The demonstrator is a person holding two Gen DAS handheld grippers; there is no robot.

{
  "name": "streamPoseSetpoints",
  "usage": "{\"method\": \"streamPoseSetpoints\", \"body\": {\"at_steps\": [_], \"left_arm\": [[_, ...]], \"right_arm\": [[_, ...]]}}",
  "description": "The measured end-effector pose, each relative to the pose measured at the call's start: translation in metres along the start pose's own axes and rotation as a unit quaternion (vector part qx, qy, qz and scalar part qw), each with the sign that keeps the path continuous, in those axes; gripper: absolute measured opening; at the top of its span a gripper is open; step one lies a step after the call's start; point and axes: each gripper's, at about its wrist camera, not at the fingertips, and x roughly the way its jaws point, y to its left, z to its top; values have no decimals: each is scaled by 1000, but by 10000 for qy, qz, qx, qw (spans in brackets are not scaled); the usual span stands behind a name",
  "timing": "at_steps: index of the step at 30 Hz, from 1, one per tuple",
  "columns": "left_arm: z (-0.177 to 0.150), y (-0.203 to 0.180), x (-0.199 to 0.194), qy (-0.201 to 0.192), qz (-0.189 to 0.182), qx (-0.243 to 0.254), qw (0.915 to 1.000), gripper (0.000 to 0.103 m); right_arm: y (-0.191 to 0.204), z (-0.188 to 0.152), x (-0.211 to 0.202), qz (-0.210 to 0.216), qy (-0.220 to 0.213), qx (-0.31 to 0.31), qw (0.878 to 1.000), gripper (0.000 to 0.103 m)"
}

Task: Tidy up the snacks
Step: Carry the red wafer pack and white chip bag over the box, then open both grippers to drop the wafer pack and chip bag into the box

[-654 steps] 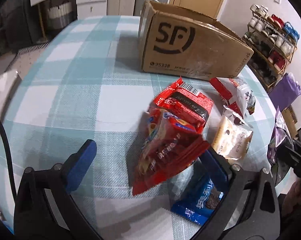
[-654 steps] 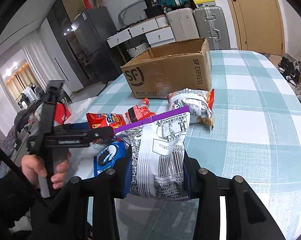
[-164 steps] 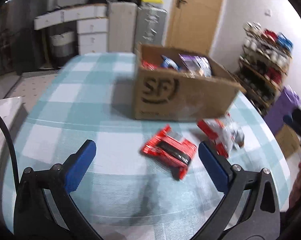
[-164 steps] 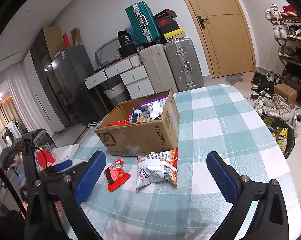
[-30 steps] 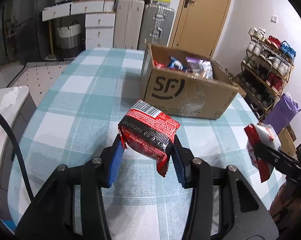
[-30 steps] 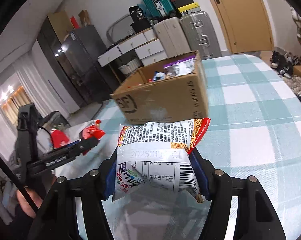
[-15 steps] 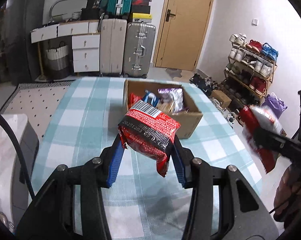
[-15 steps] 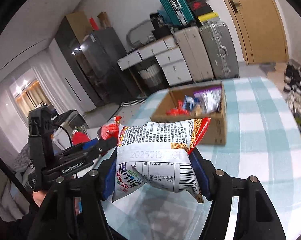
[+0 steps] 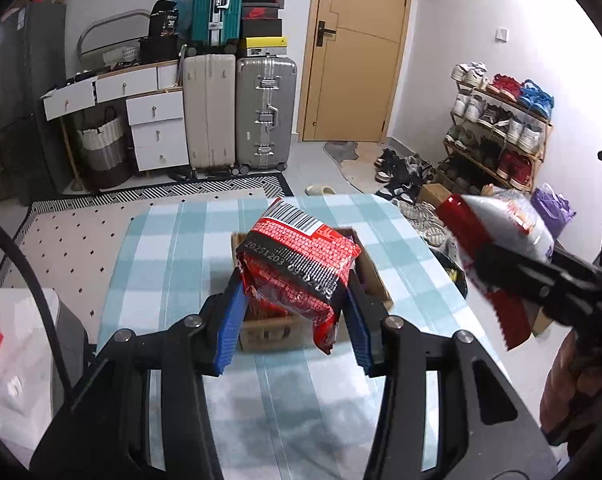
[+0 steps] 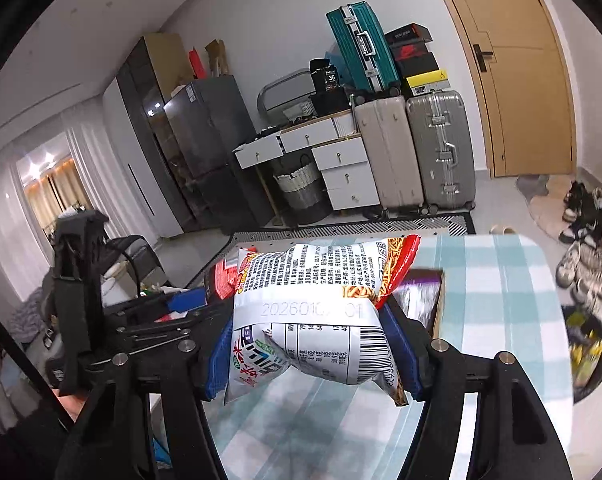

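Observation:
My left gripper (image 9: 293,316) is shut on a red and black snack packet (image 9: 297,268), held high above the checked table (image 9: 173,248). Far below it, mostly hidden behind the packet, stands the open cardboard box (image 9: 375,276). My right gripper (image 10: 313,344) is shut on a white and red noodle bag (image 10: 313,312), also high over the table. That bag (image 9: 497,224) appears at the right edge of the left wrist view. In the right wrist view the left gripper (image 10: 189,300) shows at the left, and the box's edge (image 10: 437,308) with a purple bag peeks out behind the noodle bag.
Suitcases (image 9: 237,112) and white drawers (image 9: 153,128) line the far wall beside a wooden door (image 9: 357,52). A shoe rack (image 9: 501,132) stands at the right, shoes lie on the floor, and a dark fridge (image 10: 205,152) is at the left.
Both grippers have risen well above the table with their packets still gripped. The box and table now look much smaller and lower in both views.

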Motion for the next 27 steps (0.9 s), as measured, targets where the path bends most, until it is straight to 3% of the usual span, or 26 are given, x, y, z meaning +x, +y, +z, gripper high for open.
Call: {"method": "streamPoseSetpoints", "body": {"at_steps": [3, 6, 11, 18, 27], "left_arm": [[25, -5, 13, -102, 193, 164, 9996, 43], [44, -5, 35, -69, 100, 164, 9998, 43], [63, 2, 90, 304, 31, -80, 9995, 43], [65, 11, 164, 625, -46, -179, 9979, 43], [47, 20, 253, 1169, 13, -150, 9930, 44]], "right_arm": [[-11, 19, 16, -59, 34, 176, 9998, 66], [-26, 36, 36, -184, 78, 316, 9993, 66], [-48, 51, 79, -510, 281, 318, 9978, 66], [-73, 53, 140, -887, 621, 215, 9939, 66], [-102, 39, 194, -945, 870, 75, 9917, 66]]}}
